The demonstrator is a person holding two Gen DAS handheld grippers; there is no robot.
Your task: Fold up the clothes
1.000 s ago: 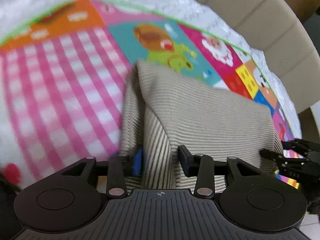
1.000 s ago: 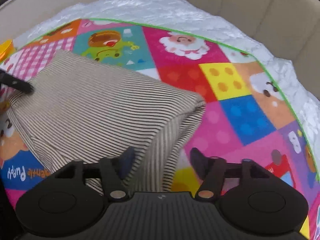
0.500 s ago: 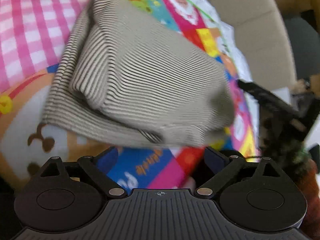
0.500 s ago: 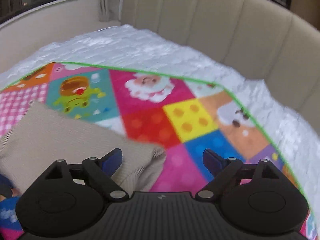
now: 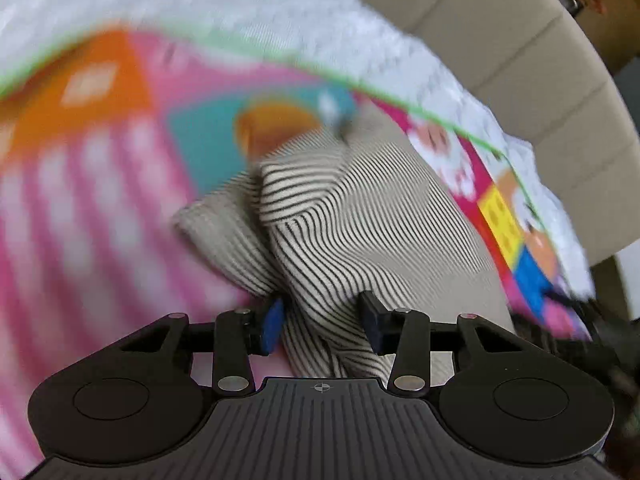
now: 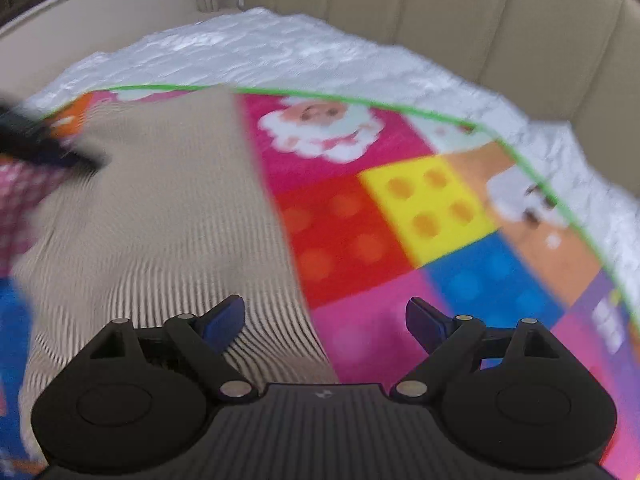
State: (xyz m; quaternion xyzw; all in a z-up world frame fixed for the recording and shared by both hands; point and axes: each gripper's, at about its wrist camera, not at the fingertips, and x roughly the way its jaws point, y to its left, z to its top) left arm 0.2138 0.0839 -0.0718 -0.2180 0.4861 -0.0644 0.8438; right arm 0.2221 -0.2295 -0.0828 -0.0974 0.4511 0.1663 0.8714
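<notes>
striped garment [image 5: 360, 216] pinched by left gripper [image 5: 322, 320]; right gripper [image 6: 324, 316] spread.

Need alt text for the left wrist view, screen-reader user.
The left gripper has its jaws closed on a bunched fold of a beige striped garment, which lies on a colourful cartoon play mat. The mat covers a white bedspread below a beige padded headboard; the picture is motion-blurred.
</notes>
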